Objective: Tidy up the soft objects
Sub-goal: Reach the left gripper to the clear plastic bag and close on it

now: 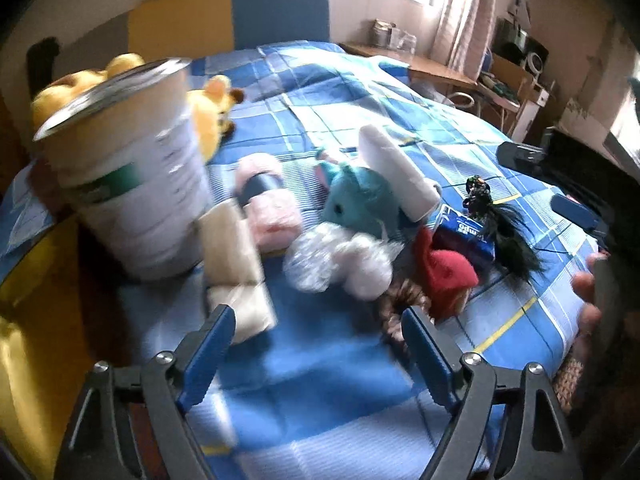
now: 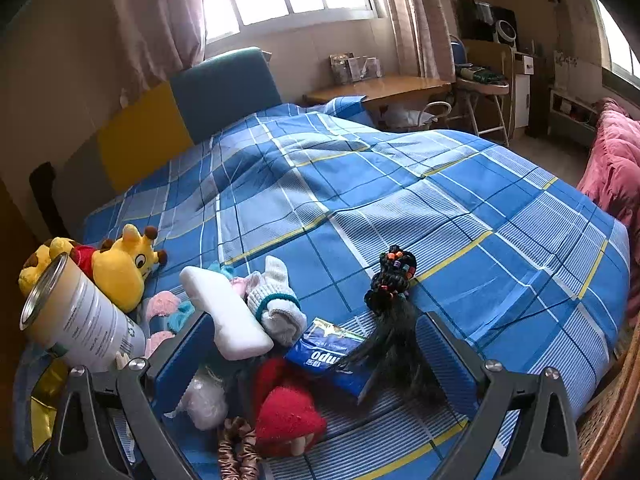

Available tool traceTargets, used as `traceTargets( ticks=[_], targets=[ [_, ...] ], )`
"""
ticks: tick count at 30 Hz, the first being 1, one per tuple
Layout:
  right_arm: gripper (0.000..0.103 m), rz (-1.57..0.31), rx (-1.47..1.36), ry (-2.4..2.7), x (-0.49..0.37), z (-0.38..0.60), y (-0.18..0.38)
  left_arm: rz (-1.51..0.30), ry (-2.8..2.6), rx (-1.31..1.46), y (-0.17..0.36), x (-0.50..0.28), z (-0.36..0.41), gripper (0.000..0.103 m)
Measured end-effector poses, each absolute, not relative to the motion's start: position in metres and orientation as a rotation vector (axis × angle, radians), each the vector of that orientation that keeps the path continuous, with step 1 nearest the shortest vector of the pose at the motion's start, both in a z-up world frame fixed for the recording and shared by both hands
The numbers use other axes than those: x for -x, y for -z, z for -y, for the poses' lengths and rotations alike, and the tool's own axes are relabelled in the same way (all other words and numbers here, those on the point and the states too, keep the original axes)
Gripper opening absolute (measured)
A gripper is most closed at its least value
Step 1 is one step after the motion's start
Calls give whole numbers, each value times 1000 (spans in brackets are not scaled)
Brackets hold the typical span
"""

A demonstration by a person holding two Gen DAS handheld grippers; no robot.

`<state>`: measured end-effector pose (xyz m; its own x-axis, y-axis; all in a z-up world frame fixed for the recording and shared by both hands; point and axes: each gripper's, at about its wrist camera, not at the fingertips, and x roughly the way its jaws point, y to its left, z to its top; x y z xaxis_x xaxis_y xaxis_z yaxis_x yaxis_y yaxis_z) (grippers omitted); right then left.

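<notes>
A pile of soft things lies on the blue plaid bed [image 2: 400, 184]: a red plush [image 2: 286, 416], a white foam pad [image 2: 228, 316], rolled white socks [image 2: 276, 308], pink slippers [image 2: 162, 306], a blue tissue pack [image 2: 332, 356], a black beaded hairpiece [image 2: 390, 296] and a brown scrunchie [image 2: 238, 446]. My right gripper [image 2: 316, 344] is open and empty just above the pile. In the left wrist view my left gripper [image 1: 320, 320] is open and empty, short of a teal plush [image 1: 356, 200], a white puff [image 1: 336, 260], the red plush [image 1: 448, 276] and a beige pack [image 1: 236, 264].
A tall white can [image 1: 132, 184] stands tilted at the left; it also shows in the right wrist view [image 2: 80, 320]. A yellow giraffe plush [image 2: 124, 268] lies behind it. A colored headboard [image 2: 180, 112], a wooden desk [image 2: 380, 88] and a pink blanket [image 2: 616, 168] surround the bed.
</notes>
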<state>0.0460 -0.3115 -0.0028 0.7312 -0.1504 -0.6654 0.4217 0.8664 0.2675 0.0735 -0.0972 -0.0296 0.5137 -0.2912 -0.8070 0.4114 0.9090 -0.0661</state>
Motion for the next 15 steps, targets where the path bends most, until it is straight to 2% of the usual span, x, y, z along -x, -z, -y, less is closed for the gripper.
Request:
traceTargets(
  ticks=[9, 11, 12, 14, 15],
  targets=[
    [103, -692, -398, 323, -49, 308, 4, -1005, 396, -185, 70, -124, 143, 86],
    [103, -689, -367, 326, -50, 304, 2, -1027, 406, -175, 81, -131, 145, 74],
    [103, -687, -353, 326, -50, 302, 2, -1042, 422, -165, 86, -134, 145, 62],
    [103, -685, -328, 330, -51, 299, 0, -1024, 446, -144, 90, -136, 142, 56],
    [103, -685, -312, 331, -51, 297, 0, -1014, 454, -137, 90, -136, 140, 47]
  ],
)
